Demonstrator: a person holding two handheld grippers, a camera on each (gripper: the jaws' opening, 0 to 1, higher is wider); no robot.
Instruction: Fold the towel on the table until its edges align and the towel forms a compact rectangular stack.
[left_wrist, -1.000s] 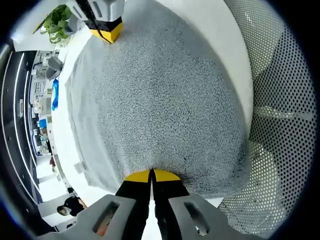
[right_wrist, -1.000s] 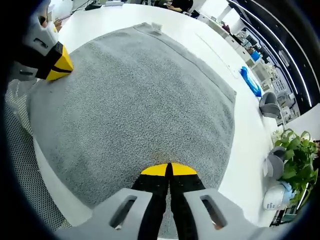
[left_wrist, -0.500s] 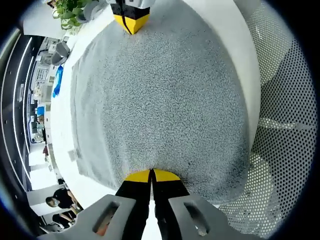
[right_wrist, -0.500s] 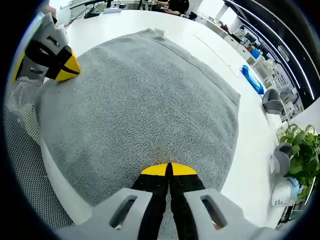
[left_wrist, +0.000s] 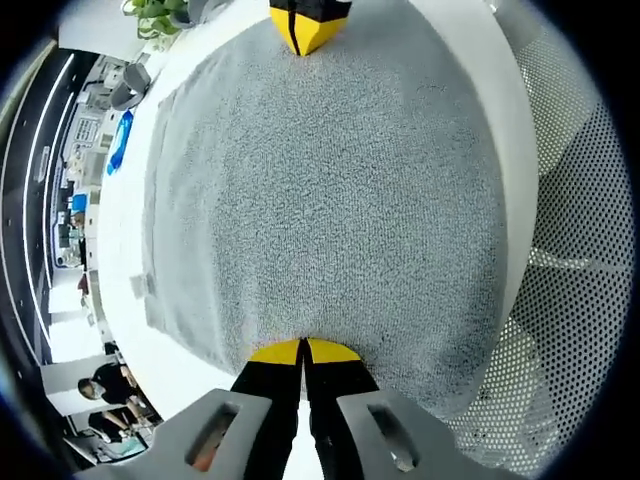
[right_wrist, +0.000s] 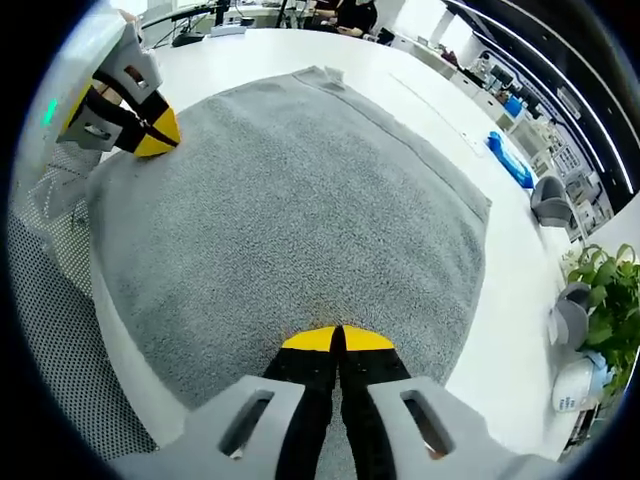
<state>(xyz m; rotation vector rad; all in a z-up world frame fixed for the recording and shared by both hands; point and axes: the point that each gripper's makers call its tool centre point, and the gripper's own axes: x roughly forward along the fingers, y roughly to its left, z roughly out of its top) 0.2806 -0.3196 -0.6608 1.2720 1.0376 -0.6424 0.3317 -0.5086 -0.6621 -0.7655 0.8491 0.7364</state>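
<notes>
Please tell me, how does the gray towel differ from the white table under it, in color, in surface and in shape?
The towel is gray, while the table is white. The towel has a rough, looped pile; the table looks smooth and even. The towel has straight hemmed edges and corners, and the table edge nearest the claws curves. They share one thing: both lie flat, the towel spread open on the table, with each claw shut on its near edge.

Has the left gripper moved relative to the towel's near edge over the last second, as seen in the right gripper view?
Cannot tell: the left gripper sits at the same towel corner; the camera moved.
</notes>
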